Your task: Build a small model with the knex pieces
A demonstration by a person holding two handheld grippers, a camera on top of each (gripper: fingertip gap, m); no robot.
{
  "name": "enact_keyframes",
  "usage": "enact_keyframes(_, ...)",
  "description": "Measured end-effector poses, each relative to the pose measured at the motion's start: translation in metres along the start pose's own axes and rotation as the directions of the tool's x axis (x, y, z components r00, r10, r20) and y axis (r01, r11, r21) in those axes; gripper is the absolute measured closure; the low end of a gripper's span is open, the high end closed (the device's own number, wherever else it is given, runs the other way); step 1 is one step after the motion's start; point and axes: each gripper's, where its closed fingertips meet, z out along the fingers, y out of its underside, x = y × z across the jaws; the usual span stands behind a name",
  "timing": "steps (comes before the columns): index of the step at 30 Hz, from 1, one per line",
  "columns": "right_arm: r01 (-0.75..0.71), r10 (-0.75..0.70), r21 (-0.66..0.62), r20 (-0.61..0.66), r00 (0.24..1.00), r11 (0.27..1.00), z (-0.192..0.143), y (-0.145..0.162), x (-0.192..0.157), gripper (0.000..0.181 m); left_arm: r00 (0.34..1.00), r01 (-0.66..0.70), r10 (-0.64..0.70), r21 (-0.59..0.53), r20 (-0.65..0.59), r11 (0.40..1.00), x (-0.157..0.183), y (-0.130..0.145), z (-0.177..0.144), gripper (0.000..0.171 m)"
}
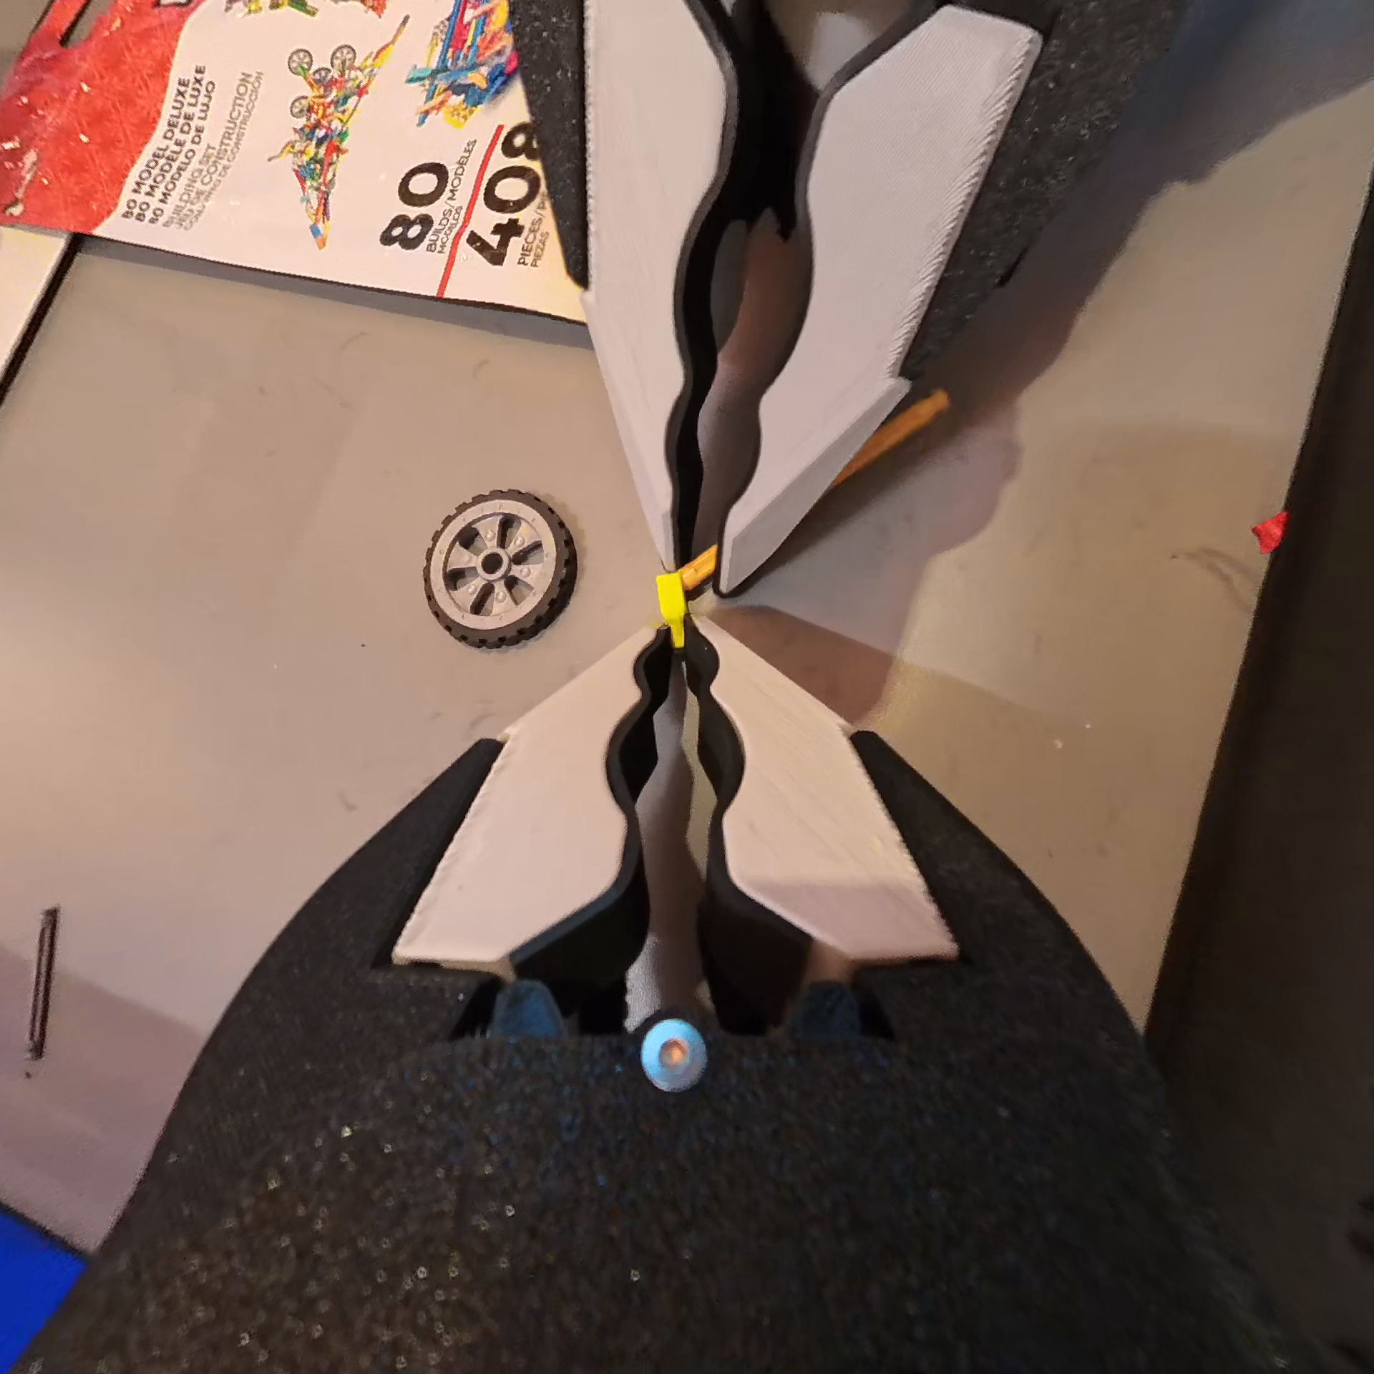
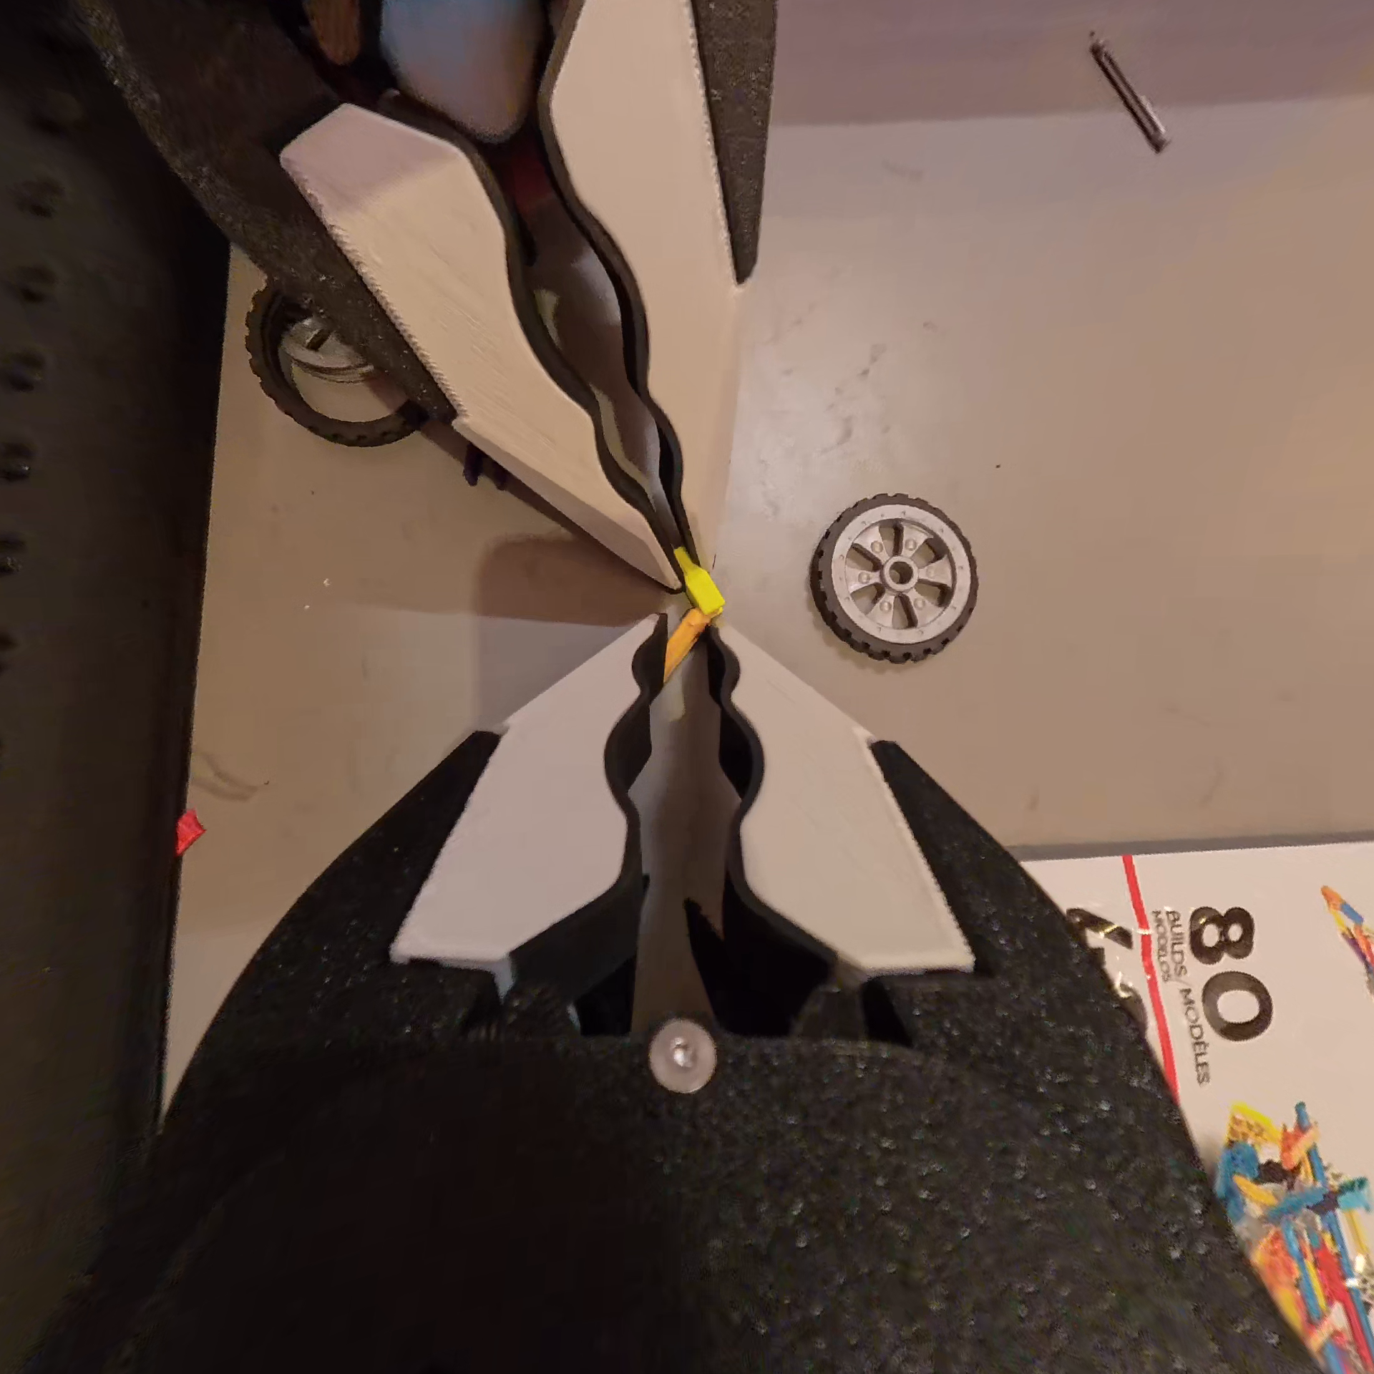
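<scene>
In the left wrist view my left gripper [image 1: 673, 641] is shut on a small yellow connector [image 1: 671, 598]. My right gripper [image 1: 699, 576] comes in from the top, tip to tip with it, shut on a thin orange rod [image 1: 892, 431]. The rod's end meets the connector. In the right wrist view my right gripper [image 2: 684, 632] pinches the orange rod [image 2: 678, 645]. The left gripper [image 2: 688, 569] holds the yellow connector [image 2: 702, 587] against the rod's tip. Both pieces are held just above a grey table [image 1: 260, 446].
A grey toy wheel with a black tyre [image 1: 500, 569] [image 2: 894, 576] lies flat beside the tips. A second wheel [image 2: 327, 386] is partly hidden behind the left gripper. A printed box [image 1: 297, 149] [image 2: 1264, 1041], a slim dark rod [image 1: 43, 981] and a red scrap [image 1: 1271, 531] lie farther out. My left and right fingertips are right by each other.
</scene>
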Motion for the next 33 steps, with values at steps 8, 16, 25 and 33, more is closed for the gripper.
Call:
enact_keyframes(8,0.016,-0.018,-0.037,-0.047,0.999,0.999,-0.0012,0.0015,-0.0004,0.174,1.0,0.007,-0.007,-0.002,0.011,1.0,0.0009,-0.0013,0.001,0.17)
enact_keyframes(16,0.06,-0.061,-0.01,-0.068,0.996,0.998,0.0003,-0.0037,0.0003,0.181,1.0,-0.01,0.01,-0.002,0.021,1.0,0.0009,-0.0023,0.0016,0.171)
enact_keyframes(25,0.099,-0.098,0.013,-0.067,0.993,0.995,0.0002,-0.0049,-0.0004,0.181,1.0,-0.015,0.015,0.007,0.003,1.0,0.0008,-0.0033,0.002,0.171)
enact_keyframes(33,0.095,-0.093,0.033,-0.061,0.994,0.995,0.0001,-0.0059,0.0,0.181,0.999,-0.037,0.038,0.013,-0.015,0.999,0.0001,-0.0037,0.0024,0.171)
